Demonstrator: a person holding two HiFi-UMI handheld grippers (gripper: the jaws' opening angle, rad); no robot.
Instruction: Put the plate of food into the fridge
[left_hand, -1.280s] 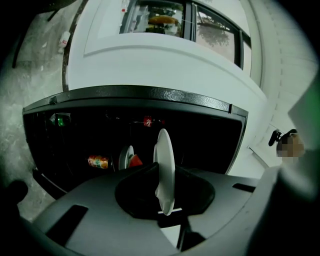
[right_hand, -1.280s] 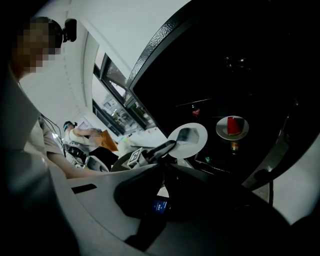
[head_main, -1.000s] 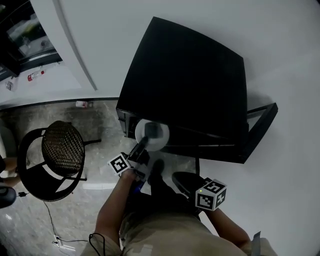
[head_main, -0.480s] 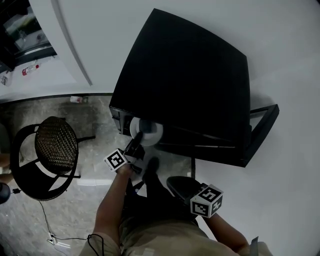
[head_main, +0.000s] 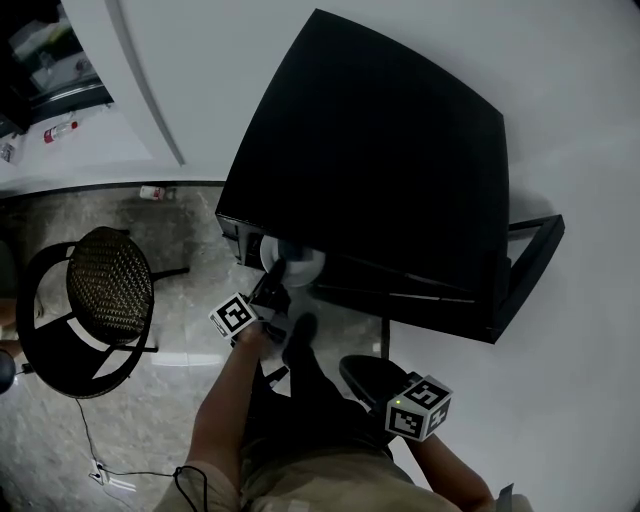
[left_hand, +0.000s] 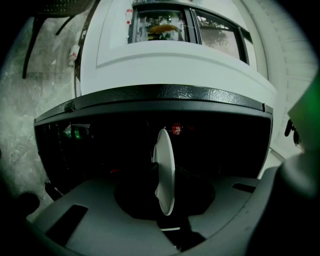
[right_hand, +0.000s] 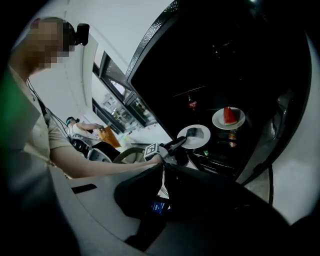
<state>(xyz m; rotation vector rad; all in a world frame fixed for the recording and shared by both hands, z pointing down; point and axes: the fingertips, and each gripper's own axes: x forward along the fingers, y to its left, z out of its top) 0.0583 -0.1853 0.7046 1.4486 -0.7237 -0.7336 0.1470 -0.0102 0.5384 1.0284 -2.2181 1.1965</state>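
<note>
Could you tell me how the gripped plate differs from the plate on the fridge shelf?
The held plate carries a dark piece; the shelf plate carries a red wedge. The held plate is clamped by the left hand-held gripper; the shelf plate rests free. Both are round and white.

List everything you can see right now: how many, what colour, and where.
fridge: one, black, against the white wall, its door open at the right
plate: one, white, at the fridge's opening, with a dark item on it
second plate: one, white, with a red piece of food, on a shelf inside the fridge
chair: one, black, mesh seat, on the floor left of the fridge
bottle: one, pale with red, lying on the floor by the wall
cable: one, dark, on the floor at lower left
left gripper: one, black, shut on the plate's rim
right gripper: one, grey, shut on nothing, held back near the body
left forearm: one, bare, reaching toward the fridge
</note>
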